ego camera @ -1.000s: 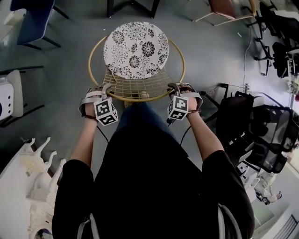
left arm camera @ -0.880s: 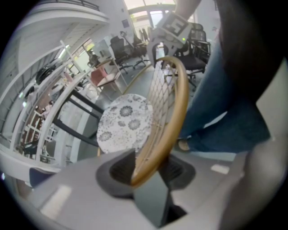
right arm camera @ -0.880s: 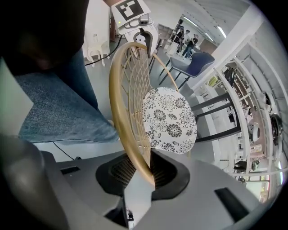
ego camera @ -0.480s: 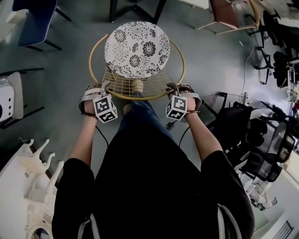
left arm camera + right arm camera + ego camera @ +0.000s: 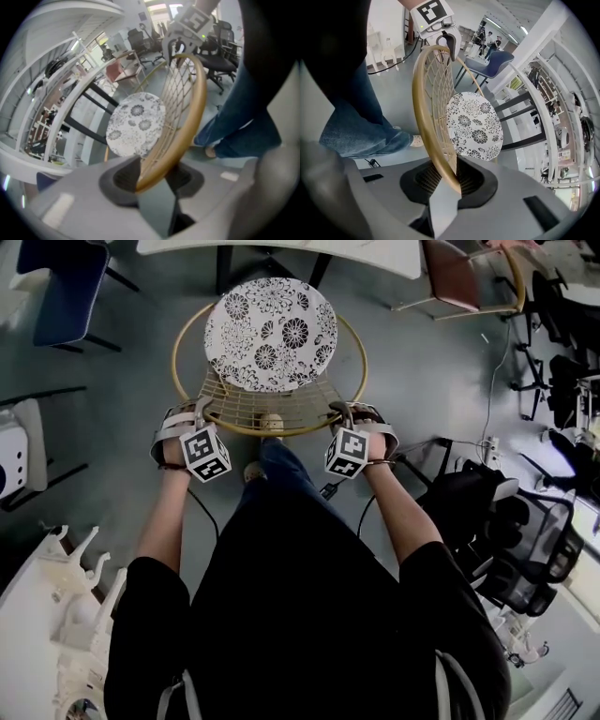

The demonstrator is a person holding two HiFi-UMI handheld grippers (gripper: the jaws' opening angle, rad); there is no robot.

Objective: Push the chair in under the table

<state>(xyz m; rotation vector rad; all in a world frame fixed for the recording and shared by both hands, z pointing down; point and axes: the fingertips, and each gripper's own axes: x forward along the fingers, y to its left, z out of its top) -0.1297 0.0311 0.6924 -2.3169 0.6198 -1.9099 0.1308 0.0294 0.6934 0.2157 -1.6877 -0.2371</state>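
Note:
The chair has a gold hoop frame, a wire back and a round floral cushion. It stands just before the white table, whose edge shows at the top of the head view. My left gripper is shut on the hoop's rear left, and my right gripper is shut on its rear right. In the left gripper view the gold rim runs up out of the left gripper. The right gripper view shows the rim pinched in the right gripper.
A blue chair stands far left and a brown chair far right by the table. Black office chairs crowd the right side. Small white chairs sit at lower left. The person's foot is under the chair back.
The chair and both grippers have moved forward, away from the person. The white table's edge has come into view at the top, close to the cushion.

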